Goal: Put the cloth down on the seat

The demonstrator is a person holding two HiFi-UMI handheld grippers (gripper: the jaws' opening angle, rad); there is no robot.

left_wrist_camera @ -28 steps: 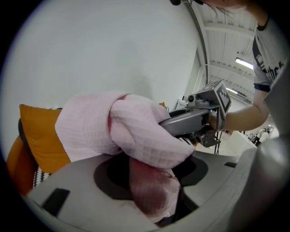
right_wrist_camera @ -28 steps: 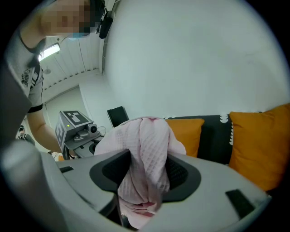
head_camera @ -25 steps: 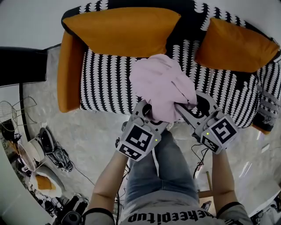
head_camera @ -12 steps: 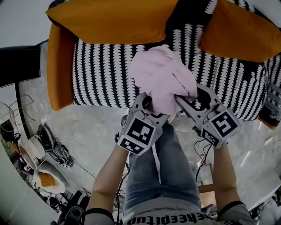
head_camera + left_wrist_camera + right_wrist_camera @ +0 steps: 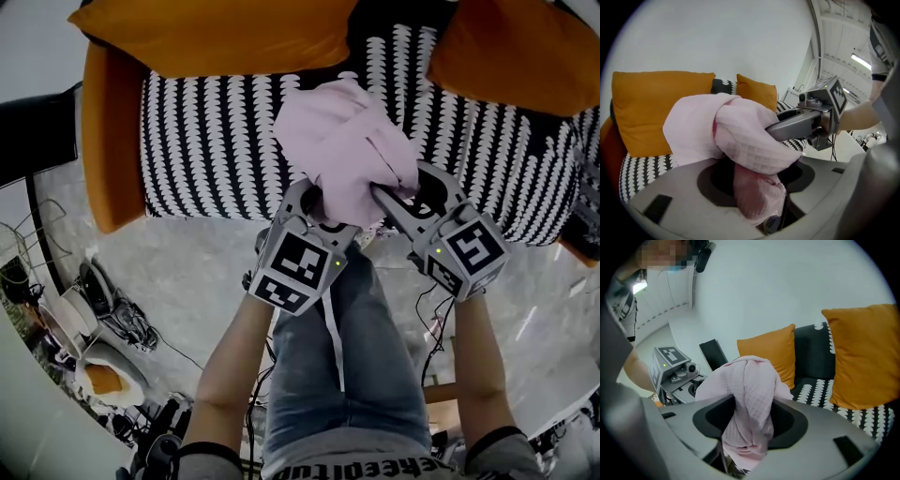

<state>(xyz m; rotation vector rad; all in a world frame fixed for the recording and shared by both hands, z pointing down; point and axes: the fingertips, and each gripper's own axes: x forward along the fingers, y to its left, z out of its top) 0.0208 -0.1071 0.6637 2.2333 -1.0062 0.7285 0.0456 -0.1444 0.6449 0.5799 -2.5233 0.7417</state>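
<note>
- While it is pinched from two sides, the cloth (image 5: 345,155) is held bunched over the near edge of the seat (image 5: 211,141) (black-and-white pattern).
- At near left, the left gripper (image 5: 316,208) is clamped on the cloth, a fold drooping between its jaws.
- Just beside it, the right gripper (image 5: 392,202) pinches the cloth's right part.
- Orange cushions (image 5: 220,33) lean along the far side of the seat.

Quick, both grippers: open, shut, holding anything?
Left gripper: shut on the pink cloth.
Right gripper: shut on the same cloth.
</note>
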